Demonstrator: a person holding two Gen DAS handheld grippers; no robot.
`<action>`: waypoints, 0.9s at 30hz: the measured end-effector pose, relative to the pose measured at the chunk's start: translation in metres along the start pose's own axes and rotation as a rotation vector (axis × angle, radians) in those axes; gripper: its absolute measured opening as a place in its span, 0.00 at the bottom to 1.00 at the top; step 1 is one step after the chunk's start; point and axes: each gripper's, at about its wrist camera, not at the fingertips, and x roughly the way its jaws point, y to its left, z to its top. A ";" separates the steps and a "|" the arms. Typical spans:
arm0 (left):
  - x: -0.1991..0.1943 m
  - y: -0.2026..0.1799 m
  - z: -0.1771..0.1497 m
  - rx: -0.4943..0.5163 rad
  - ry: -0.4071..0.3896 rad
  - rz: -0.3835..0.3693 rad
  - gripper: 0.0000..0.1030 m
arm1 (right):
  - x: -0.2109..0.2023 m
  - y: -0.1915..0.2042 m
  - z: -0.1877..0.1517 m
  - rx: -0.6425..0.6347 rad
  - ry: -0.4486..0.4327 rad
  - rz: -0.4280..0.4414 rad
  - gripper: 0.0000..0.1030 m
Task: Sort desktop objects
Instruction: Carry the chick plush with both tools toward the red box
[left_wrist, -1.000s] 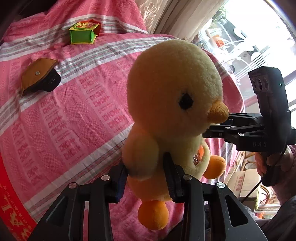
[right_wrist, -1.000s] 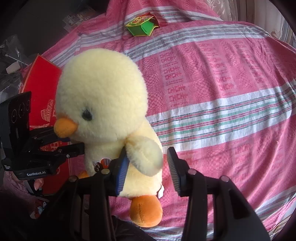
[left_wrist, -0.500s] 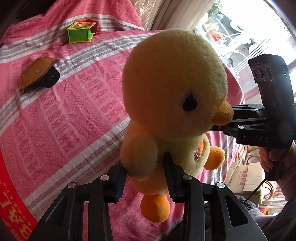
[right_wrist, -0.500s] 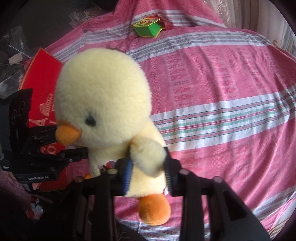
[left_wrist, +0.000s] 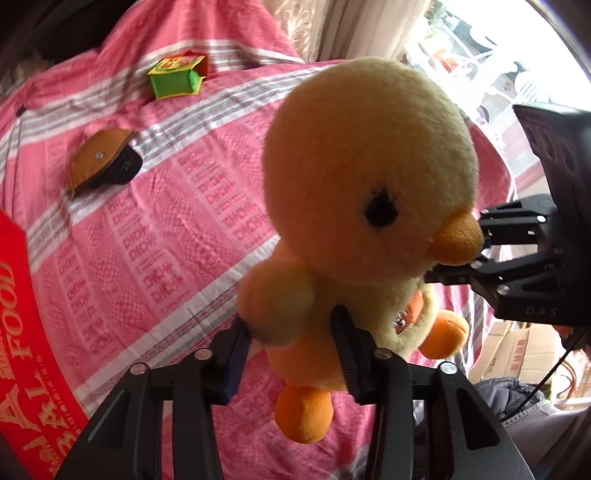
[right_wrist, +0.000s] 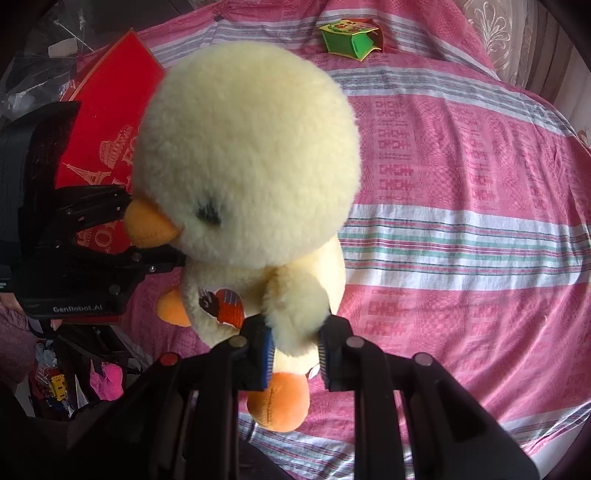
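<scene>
The plush duck (left_wrist: 369, 192) hangs upright over the pink cloth (left_wrist: 155, 236), the left gripper (left_wrist: 291, 347) clamped on one wing and the right gripper (right_wrist: 295, 339) on the other (red box (right_wrist: 107, 122) lies nearer the left).

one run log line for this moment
held: plush chick | left gripper: shut on wing | right gripper: shut on other wing | chick above pink cloth
</scene>
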 end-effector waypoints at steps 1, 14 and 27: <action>0.000 -0.003 0.000 0.001 -0.001 0.003 0.31 | -0.001 -0.002 -0.001 0.006 -0.001 0.000 0.19; 0.001 -0.013 -0.013 -0.049 0.018 -0.015 0.26 | -0.003 -0.022 -0.011 0.115 -0.051 0.056 0.26; -0.015 -0.008 -0.005 -0.003 -0.018 0.003 0.26 | -0.001 -0.001 -0.006 -0.035 -0.015 0.000 0.16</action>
